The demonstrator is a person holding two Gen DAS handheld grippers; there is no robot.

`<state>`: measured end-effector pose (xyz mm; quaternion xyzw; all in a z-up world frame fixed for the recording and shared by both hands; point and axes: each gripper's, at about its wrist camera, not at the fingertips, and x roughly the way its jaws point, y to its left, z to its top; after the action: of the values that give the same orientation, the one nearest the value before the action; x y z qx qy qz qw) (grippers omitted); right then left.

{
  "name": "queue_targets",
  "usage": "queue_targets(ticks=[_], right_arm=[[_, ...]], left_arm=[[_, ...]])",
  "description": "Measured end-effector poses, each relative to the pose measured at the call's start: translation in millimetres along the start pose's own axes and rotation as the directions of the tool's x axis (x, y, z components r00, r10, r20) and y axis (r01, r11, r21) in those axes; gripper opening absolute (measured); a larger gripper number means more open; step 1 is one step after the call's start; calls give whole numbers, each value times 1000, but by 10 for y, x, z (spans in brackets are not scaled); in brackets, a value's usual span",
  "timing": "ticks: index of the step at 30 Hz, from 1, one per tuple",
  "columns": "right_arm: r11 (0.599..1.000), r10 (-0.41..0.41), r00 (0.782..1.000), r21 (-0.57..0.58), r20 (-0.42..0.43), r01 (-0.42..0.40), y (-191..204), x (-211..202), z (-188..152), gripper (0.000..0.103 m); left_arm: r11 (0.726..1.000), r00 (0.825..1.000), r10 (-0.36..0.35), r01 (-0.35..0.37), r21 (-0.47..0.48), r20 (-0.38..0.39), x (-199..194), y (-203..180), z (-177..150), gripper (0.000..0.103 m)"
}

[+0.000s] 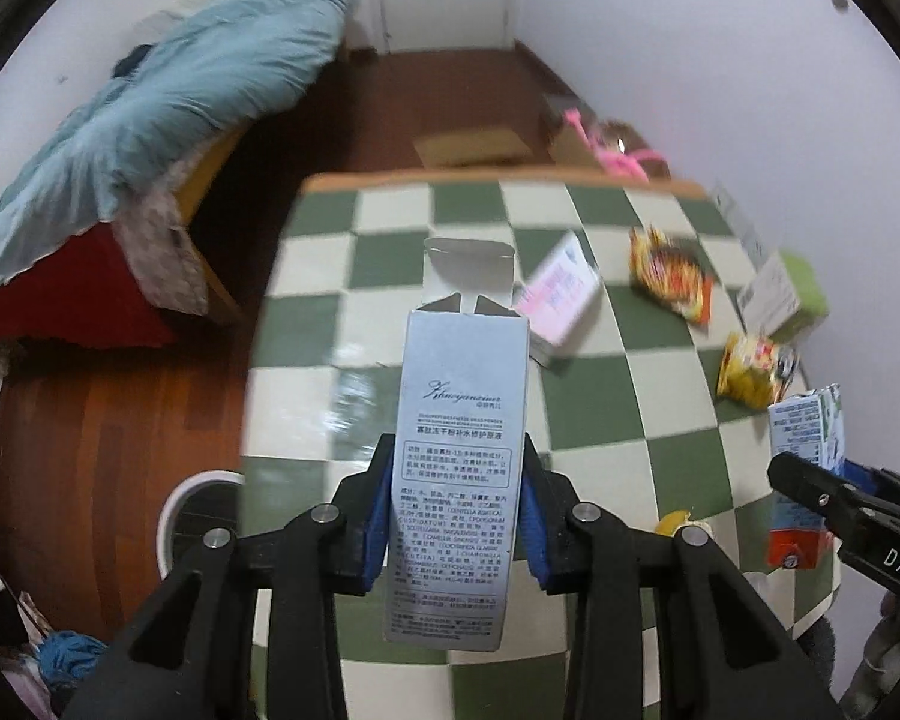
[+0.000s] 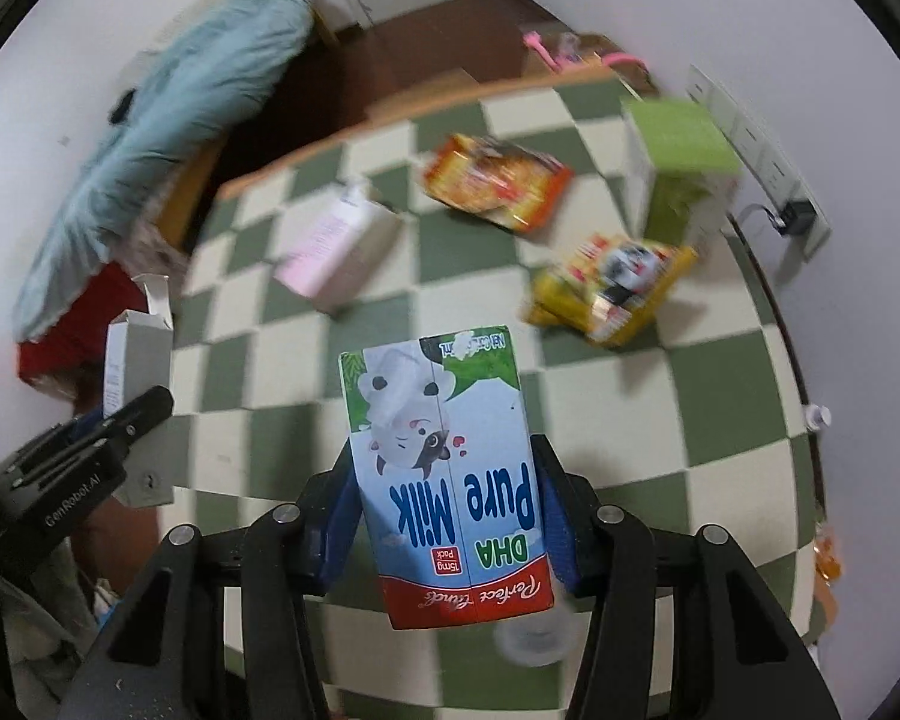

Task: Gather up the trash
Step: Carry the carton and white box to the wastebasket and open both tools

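Note:
My left gripper (image 1: 455,468) is shut on a tall silver carton (image 1: 461,420) with its top flap open, held above the checkered table (image 1: 390,276). My right gripper (image 2: 444,468) is shut on a blue milk carton (image 2: 444,468), held upside down over the table. The milk carton also shows in the left wrist view (image 1: 807,456), and the silver carton in the right wrist view (image 2: 135,354). On the table lie a pink-and-white box (image 2: 336,246), an orange snack packet (image 2: 498,180) and a yellow snack packet (image 2: 612,288).
A green box (image 2: 681,168) stands near the wall at the table's far right. A white bin (image 1: 195,516) sits on the wooden floor left of the table. A bed with a blue blanket (image 1: 168,96) is at the left. Cardboard and pink items (image 1: 606,144) lie beyond the table.

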<state>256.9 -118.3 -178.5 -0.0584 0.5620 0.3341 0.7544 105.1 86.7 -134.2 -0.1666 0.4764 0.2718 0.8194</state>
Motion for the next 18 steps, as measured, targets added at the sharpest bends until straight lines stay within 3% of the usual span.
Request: queue_targets(ticks=[5, 10, 14, 18], right_arm=[[995, 92, 995, -50, 38, -90, 517, -207, 1, 54], [974, 189, 982, -135, 24, -184, 1260, -209, -46, 54], [951, 241, 970, -189, -34, -243, 1865, 5, -152, 54], [931, 266, 956, -222, -126, -289, 2433, 415, -361, 54]], left_arm=[[997, 996, 45, -40, -61, 76, -437, 484, -11, 33], [987, 989, 106, -92, -135, 99, -686, 1039, -122, 33], [964, 991, 123, -105, -245, 59, -690, 1619, -327, 33], [923, 993, 111, -113, -368, -26, -475, 2244, -660, 33]])
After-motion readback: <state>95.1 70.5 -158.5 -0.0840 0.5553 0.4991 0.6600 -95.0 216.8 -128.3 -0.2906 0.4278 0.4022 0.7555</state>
